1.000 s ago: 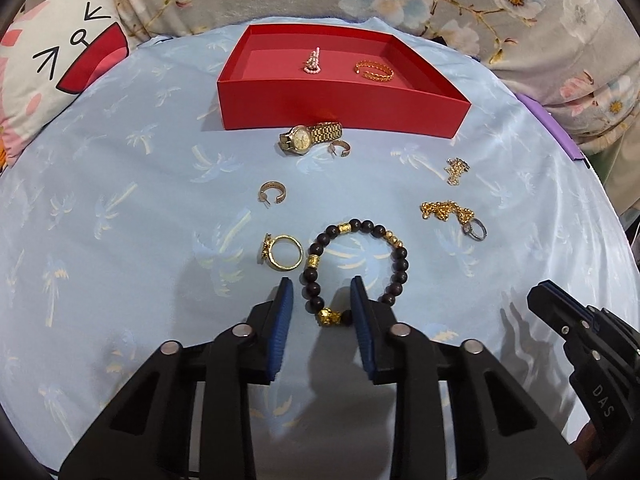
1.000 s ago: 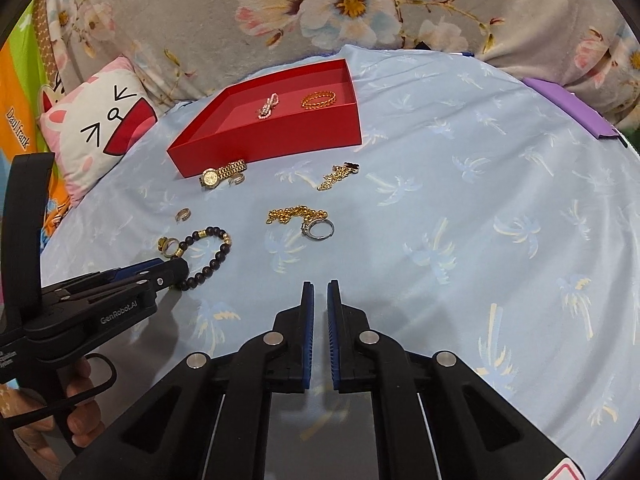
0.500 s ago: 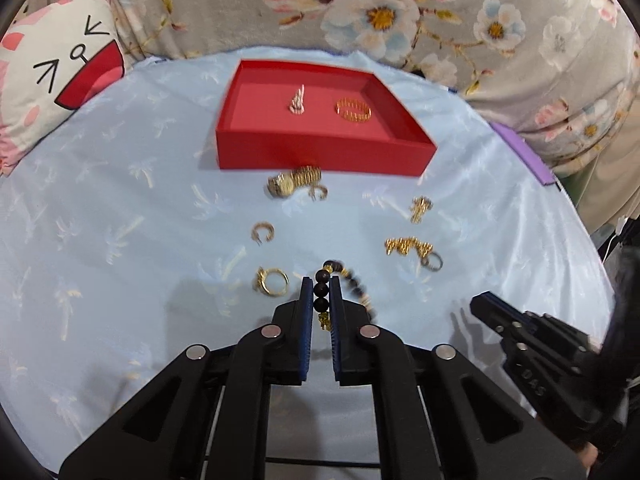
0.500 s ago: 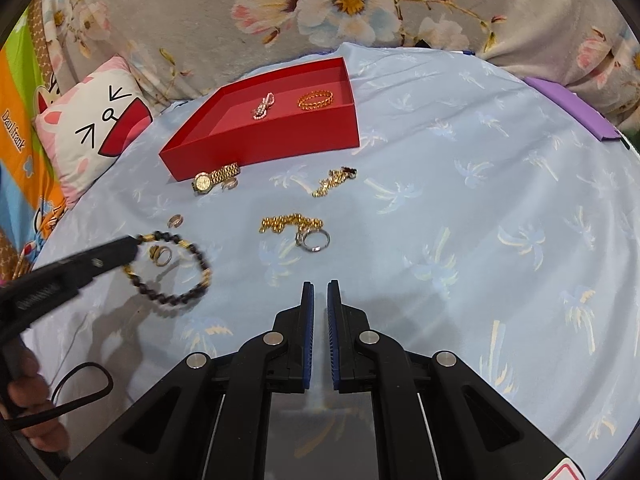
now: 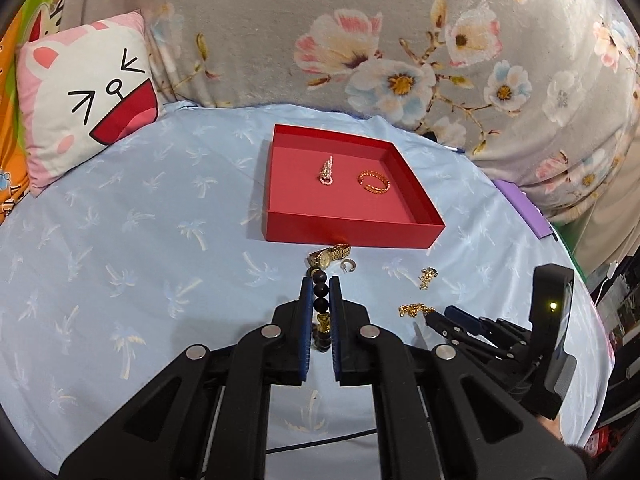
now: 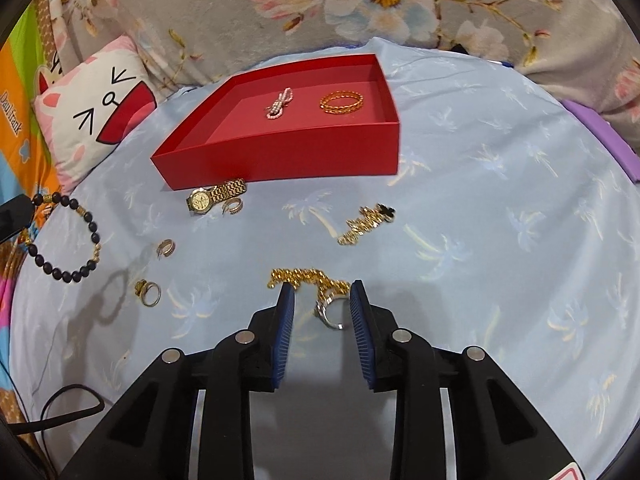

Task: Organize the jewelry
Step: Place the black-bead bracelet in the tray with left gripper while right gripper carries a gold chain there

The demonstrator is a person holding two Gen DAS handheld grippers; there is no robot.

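Clenched on the bead bracelet (image 5: 321, 292), the left claw (image 5: 320, 312) carried it toward the red tray (image 5: 352, 234) at the bed's far side; next came release inside. Right claw (image 6: 322, 312) stood released around the chain and ring (image 6: 316, 280).

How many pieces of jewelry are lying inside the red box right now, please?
2: a pearl piece toward the left of the red box and a gold bangle to its right. None appear hidden.
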